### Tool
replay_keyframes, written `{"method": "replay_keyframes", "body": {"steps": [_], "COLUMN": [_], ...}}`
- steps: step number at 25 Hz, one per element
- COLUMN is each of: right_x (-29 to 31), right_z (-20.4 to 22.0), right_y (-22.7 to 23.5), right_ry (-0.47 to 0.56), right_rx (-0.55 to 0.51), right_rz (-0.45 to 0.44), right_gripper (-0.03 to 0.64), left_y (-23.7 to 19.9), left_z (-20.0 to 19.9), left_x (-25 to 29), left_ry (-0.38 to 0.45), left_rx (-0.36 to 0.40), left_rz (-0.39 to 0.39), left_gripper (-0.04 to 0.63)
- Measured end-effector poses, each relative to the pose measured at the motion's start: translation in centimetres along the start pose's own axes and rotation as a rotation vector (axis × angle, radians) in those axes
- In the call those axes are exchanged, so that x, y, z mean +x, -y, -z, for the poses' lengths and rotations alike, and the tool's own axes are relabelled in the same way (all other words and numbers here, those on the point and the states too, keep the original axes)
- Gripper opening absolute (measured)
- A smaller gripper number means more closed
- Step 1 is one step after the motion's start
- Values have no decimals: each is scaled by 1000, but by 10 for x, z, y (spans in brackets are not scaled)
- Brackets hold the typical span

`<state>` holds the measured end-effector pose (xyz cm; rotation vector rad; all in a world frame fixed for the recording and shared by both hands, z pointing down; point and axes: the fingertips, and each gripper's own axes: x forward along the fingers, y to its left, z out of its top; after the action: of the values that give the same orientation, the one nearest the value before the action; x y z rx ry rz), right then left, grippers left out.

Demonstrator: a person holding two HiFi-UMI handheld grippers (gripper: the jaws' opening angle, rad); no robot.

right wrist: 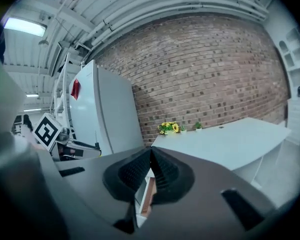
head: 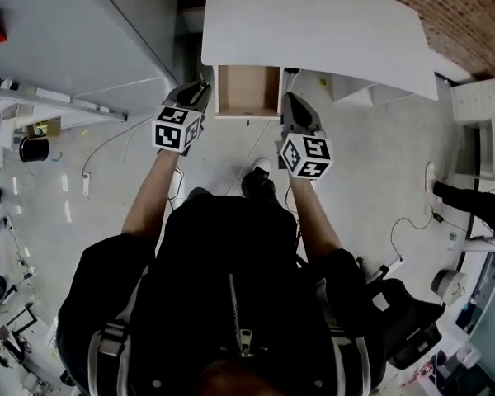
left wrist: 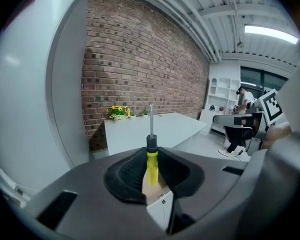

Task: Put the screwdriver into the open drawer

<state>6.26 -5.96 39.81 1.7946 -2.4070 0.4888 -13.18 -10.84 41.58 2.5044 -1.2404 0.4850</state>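
A screwdriver [left wrist: 151,156] with a yellow handle, black collar and thin steel shaft stands upright between the jaws of my left gripper [left wrist: 151,173], which is shut on it. In the head view the left gripper [head: 191,97] hovers just left of the open drawer [head: 247,91], a shallow brown-bottomed box pulled out from under the white desk [head: 313,31]. My right gripper [head: 290,106] sits just right of the drawer; in its own view the right gripper [right wrist: 150,171] has its jaws pressed together with nothing between them. Part of the drawer's edge [right wrist: 148,199] shows below them.
The white desk [left wrist: 155,129] carries a pot of yellow flowers [left wrist: 118,112] by the brick wall. A tall white cabinet [right wrist: 102,114] stands to the left. Cables and a black cup [head: 33,148] lie on the floor at left; a chair [head: 470,200] stands at right.
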Motion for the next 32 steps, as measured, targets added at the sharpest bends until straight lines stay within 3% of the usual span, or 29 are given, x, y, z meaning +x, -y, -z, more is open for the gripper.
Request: {"method": "replay_keyframes", "body": {"steps": [5, 11, 24, 32], "right_x": [29, 43, 61, 54], "right_z": [-6, 3, 29, 77], "right_y": [56, 91, 114, 133], "right_ry": [-35, -73, -135, -217], "right_rx": [-4, 30, 79, 156], "right_rz": [-69, -89, -32, 27], "right_gripper": [6, 6, 6, 6], "left_y": [13, 22, 21, 21], "left_z": [5, 24, 69, 140], "left_x": [41, 70, 138, 191], "left_ry": [-41, -102, -215, -303], "left_rx": [-40, -81, -135, -229], "left_rz": [-61, -84, 6, 56], "left_gripper": [84, 85, 84, 84]}}
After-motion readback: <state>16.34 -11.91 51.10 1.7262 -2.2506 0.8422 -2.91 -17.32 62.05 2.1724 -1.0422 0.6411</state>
